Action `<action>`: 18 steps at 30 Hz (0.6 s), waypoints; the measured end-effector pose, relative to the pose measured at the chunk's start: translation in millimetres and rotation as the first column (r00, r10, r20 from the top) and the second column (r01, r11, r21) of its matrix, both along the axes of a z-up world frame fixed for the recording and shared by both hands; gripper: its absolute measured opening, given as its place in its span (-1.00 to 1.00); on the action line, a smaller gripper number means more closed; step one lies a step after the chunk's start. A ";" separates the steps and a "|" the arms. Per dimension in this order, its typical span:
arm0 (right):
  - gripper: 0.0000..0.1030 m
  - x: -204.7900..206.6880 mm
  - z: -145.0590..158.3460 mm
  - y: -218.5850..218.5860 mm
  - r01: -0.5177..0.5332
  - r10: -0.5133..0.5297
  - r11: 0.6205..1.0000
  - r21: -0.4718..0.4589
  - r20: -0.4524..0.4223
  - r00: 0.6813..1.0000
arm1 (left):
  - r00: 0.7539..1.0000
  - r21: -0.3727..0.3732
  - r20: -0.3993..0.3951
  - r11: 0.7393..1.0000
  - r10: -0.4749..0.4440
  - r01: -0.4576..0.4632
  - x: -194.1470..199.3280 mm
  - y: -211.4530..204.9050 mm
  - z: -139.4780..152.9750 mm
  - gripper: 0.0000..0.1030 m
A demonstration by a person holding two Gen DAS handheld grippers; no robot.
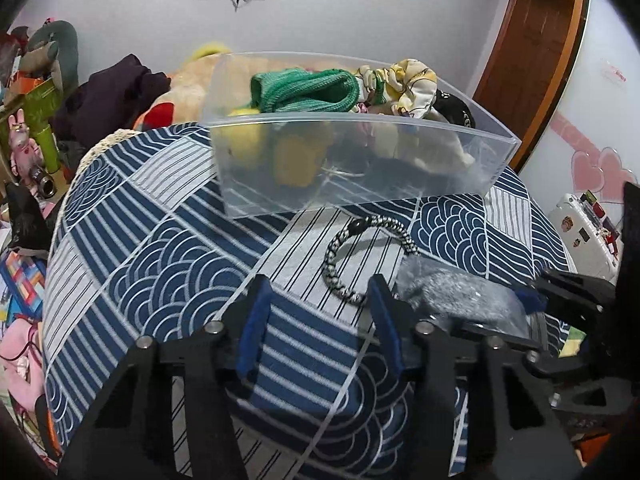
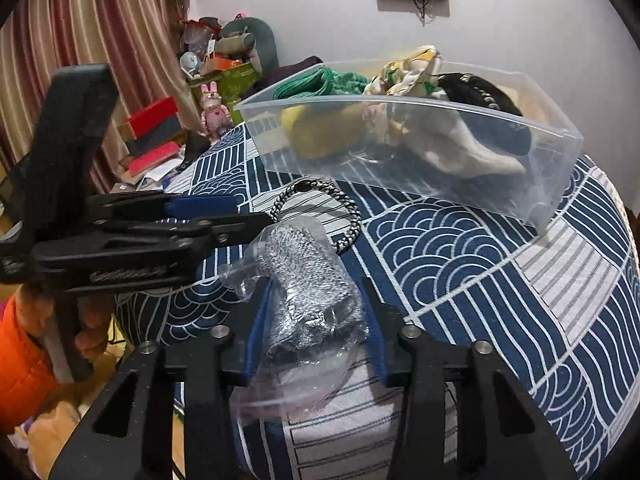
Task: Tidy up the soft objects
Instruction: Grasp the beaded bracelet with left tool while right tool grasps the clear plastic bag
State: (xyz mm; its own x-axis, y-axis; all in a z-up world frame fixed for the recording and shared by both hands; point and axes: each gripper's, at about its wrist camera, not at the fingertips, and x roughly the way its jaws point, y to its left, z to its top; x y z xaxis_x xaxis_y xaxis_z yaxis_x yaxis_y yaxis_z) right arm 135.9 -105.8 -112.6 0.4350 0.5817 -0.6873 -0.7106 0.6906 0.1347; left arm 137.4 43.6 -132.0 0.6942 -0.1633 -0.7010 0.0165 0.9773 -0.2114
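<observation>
A clear plastic bin [image 1: 352, 176] [image 2: 500, 168] stands on the patterned tablecloth [image 1: 160, 248] and holds a green knit piece [image 1: 308, 88], a floral scrunchie [image 1: 408, 80], yellow soft items [image 1: 296, 156] and a black band [image 2: 480, 92]. A black-and-white braided bracelet [image 1: 360, 256] [image 2: 320, 216] lies in front of the bin. A grey knit item in a clear plastic bag [image 2: 308, 300] [image 1: 460, 296] lies between the fingers of my right gripper [image 2: 316, 320], whose jaws stand around it. My left gripper [image 1: 320, 316] is open and empty, just left of the bag, near the bracelet.
Left of the table are stuffed toys [image 2: 216, 108], boxes [image 2: 156, 128] and a curtain [image 2: 100, 20]. A wooden door [image 1: 532, 52] and a white case [image 1: 584, 232] are to the right. A person's hand in an orange sleeve [image 2: 28, 352] holds the left gripper.
</observation>
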 end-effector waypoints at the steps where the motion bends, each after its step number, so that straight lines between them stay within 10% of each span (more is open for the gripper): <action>1: -0.38 -0.9 1.5 -3.6 0.009 -0.009 1.000 0.009 0.004 1.000 | 1.000 -0.002 -0.002 1.000 -0.003 0.003 2.4 -1.0 -0.8 -0.12; 8: -0.43 5.3 18.9 -41.1 0.126 -0.129 0.989 0.083 0.029 0.991 | 1.000 0.004 -0.009 1.000 0.002 -0.002 19.8 -8.8 -3.4 -0.85; 18: -0.43 9.5 43.9 -69.0 0.225 -0.239 0.963 0.151 0.079 0.968 | 0.996 0.028 0.087 0.999 -0.020 0.018 3.8 -17.8 25.3 -0.89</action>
State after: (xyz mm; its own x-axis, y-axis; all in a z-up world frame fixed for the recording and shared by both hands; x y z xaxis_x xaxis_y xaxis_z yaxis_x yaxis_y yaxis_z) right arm 145.4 -174.8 -68.7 0.6291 0.5443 -0.5549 -0.5473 0.8171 0.1809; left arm 141.1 25.8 -106.7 0.7496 -0.1590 -0.6425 0.0525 0.9819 -0.1818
